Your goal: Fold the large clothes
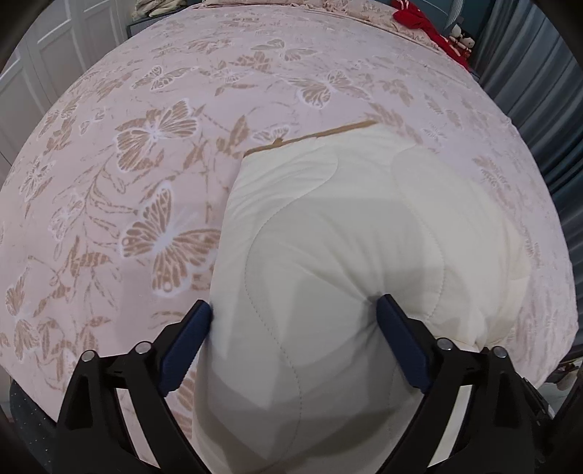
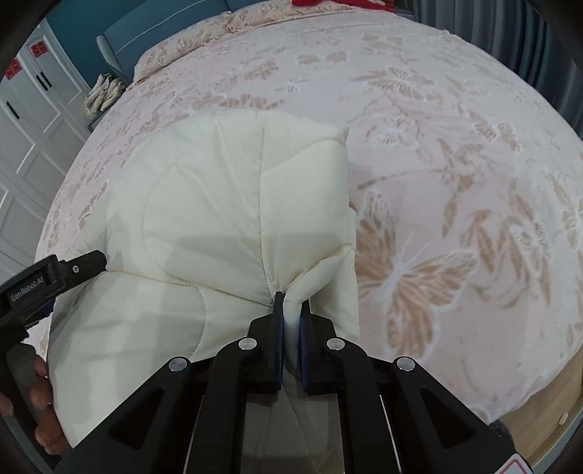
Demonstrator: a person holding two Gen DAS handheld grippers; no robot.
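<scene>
A cream quilted garment [image 1: 346,218] lies folded into a thick bundle on the bed, and the right wrist view shows it too [image 2: 218,200]. My left gripper [image 1: 291,310] stands wide over the bundle's near left part. Its blue pads [image 1: 189,328] flank a bulge of the padding, and the right one dents the fabric. My right gripper [image 2: 291,306] is shut on a pinched fold at the bundle's near right corner. The left gripper [image 2: 54,277] also shows at the left edge of the right wrist view, held by a hand [image 2: 40,393].
The pink bedspread [image 1: 145,146] with tan butterflies spreads all around the bundle. Red cloth [image 1: 430,25] lies at the far corner, with pillows [image 2: 204,40] at the head. White wardrobe doors [image 2: 22,146] stand to the left, grey curtains [image 1: 528,73] to the right, and wooden floor [image 2: 546,419] past the bed's near edge.
</scene>
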